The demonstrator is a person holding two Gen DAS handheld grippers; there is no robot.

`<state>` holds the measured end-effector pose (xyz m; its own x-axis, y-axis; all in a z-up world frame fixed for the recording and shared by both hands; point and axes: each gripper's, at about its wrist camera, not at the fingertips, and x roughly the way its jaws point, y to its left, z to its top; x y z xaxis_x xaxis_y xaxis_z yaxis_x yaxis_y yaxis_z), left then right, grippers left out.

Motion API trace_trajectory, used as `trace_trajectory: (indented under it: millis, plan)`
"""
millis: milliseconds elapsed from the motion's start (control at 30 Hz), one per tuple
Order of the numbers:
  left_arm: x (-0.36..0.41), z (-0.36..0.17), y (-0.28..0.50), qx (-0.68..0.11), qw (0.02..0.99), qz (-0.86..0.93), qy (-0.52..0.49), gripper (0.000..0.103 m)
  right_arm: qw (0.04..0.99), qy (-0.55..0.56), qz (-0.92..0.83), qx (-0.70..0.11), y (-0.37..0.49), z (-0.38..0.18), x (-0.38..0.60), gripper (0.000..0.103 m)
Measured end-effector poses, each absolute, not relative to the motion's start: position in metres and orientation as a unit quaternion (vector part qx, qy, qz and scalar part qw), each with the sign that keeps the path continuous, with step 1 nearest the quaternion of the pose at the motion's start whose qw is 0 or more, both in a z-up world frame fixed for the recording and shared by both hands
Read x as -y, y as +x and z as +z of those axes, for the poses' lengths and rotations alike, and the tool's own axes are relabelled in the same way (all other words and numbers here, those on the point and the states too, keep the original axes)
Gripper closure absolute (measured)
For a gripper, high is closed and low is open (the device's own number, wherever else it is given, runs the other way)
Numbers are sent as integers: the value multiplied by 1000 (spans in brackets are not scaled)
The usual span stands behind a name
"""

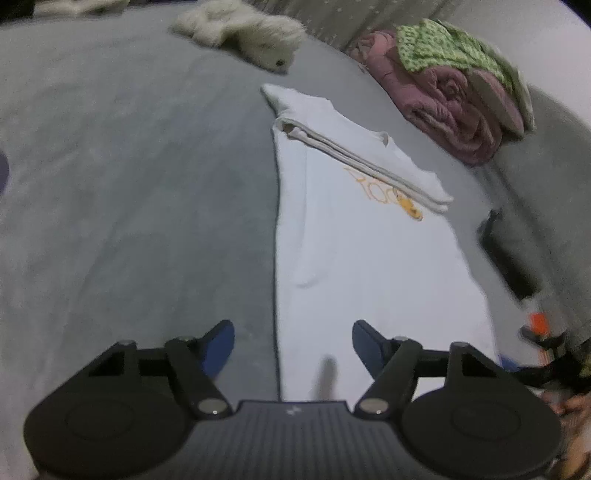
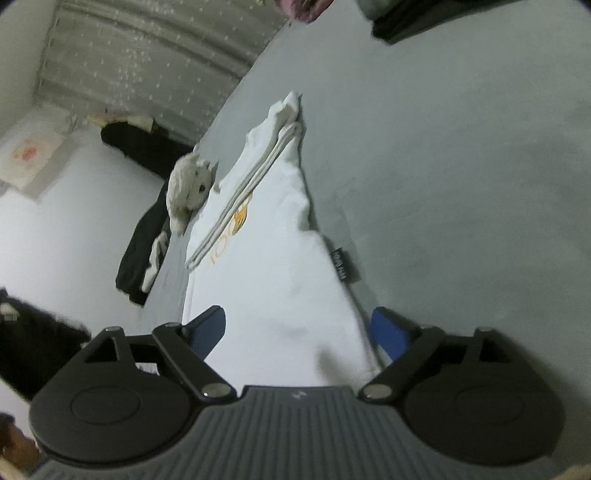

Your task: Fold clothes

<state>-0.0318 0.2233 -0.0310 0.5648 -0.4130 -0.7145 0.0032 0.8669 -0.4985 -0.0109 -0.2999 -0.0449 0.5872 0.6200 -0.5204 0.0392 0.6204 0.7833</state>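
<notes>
Both tongs stand wide open and empty; the left gripper [image 1: 293,341] straddles one long edge of the white T-shirt [image 1: 369,258] near its hem, the right gripper [image 2: 297,328] hangs over the hem's other corner. The shirt lies on the grey bed [image 1: 129,184] as a long strip, sides and sleeves [image 1: 365,170] turned in. To my eye the lengthwise fold looks next; I'd pinch both corners evenly, catching every layer.

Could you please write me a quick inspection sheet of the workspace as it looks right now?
Surface: grey bed sheet, lightly wrinkled.
Job's things: white T-shirt lying flat, sleeves folded in, orange print partly covered.
Clutter: white plush toy; pink blanket under a green patterned cloth; dark clothing at the bed edge.
Grippers: left gripper and right gripper open over the shirt's near hem.
Cables: nothing seen.
Surroundings: dotted curtain.
</notes>
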Motion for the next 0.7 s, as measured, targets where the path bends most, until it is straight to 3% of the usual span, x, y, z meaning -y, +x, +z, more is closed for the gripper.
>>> trace_trajectory:
  millis: [333, 400, 700]
  plan:
    - [-241, -47, -30, -465, 808, -186, -310, 37, 777, 399, 219, -435, -5, -50, 310, 17]
    - [-237, -51, -31, -472, 797, -199, -319, 43, 774, 398, 228, -436, -6, -51, 311, 18]
    - [-224, -59, -42, -465, 793, -230, -320, 50, 774, 382, 260, -433, -16, -52, 305, 20]
